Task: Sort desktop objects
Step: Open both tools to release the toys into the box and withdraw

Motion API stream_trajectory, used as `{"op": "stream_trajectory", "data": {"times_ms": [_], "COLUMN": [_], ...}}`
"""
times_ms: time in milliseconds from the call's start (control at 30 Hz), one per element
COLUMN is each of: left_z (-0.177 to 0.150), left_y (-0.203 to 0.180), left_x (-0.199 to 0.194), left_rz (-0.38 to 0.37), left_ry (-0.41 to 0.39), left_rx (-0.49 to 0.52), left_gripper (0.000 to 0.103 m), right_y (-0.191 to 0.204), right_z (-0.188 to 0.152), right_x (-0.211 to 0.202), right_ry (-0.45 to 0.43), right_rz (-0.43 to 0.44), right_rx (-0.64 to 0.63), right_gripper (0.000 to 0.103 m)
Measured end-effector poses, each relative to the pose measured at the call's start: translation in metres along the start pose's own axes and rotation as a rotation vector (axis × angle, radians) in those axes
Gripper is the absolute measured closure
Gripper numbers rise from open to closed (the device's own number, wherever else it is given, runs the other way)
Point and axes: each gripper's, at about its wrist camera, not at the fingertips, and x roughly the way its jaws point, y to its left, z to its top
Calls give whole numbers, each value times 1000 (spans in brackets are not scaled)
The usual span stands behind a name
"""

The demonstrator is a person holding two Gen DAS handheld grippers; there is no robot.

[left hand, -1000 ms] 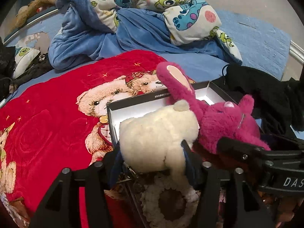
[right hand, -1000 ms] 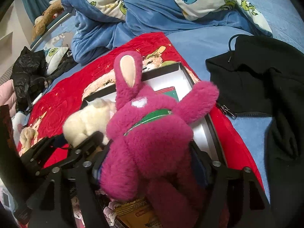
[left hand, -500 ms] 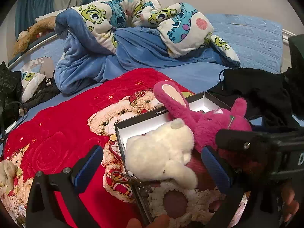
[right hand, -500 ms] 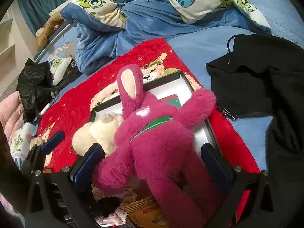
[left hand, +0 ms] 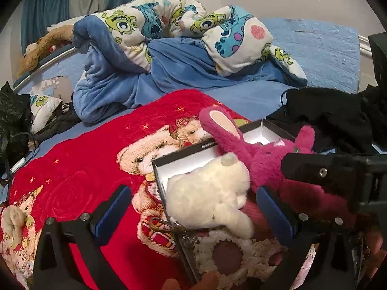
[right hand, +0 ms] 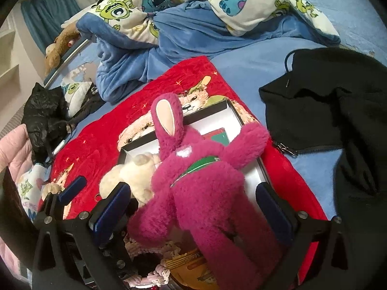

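A cream plush toy (left hand: 208, 193) lies at the near left of a black-rimmed white box (left hand: 183, 162). My left gripper (left hand: 193, 213) stands wide open around it, its blue pads clear of the fur. A magenta plush rabbit (right hand: 200, 183) sprawls over the box (right hand: 210, 113), one ear up. My right gripper (right hand: 191, 211) is open too, a pad on either side of the rabbit without pressing. The cream toy (right hand: 130, 176) sits left of the rabbit. The rabbit (left hand: 254, 154) also shows in the left wrist view, with the right gripper's black body (left hand: 326, 174) over it.
The box rests on a red teddy-bear blanket (left hand: 72, 169) on a blue bed. A monster-print quilt (left hand: 169, 36) is heaped behind. A black jacket (right hand: 326, 101) lies right, a black bag (right hand: 43, 111) left. A crochet flower (left hand: 227, 253) and yellow packet (right hand: 188, 263) fill the box's near end.
Both grippers were shut on their plush toys a second ago and have opened wide, leaving the toys lying in the box. The left view has lifted slightly.
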Motion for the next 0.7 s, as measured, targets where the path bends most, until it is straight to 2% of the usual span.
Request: {"op": "stream_trajectory", "data": {"times_ms": [267, 500, 700], "left_z": [5, 4, -9], "left_y": [29, 63, 105], "left_x": [-24, -50, -89], "left_rz": [-22, 21, 83], "left_ry": [-21, -14, -17], "left_rx": [-93, -160, -187], "left_gripper": [0, 0, 0], "right_y": [24, 59, 104], "right_z": [3, 2, -6], "right_x": [-16, -27, -40], "right_ry": [-21, -28, -28], "right_rz": [-13, 7, 34], "right_rx": [-67, -137, -212], "right_gripper": [0, 0, 0]}}
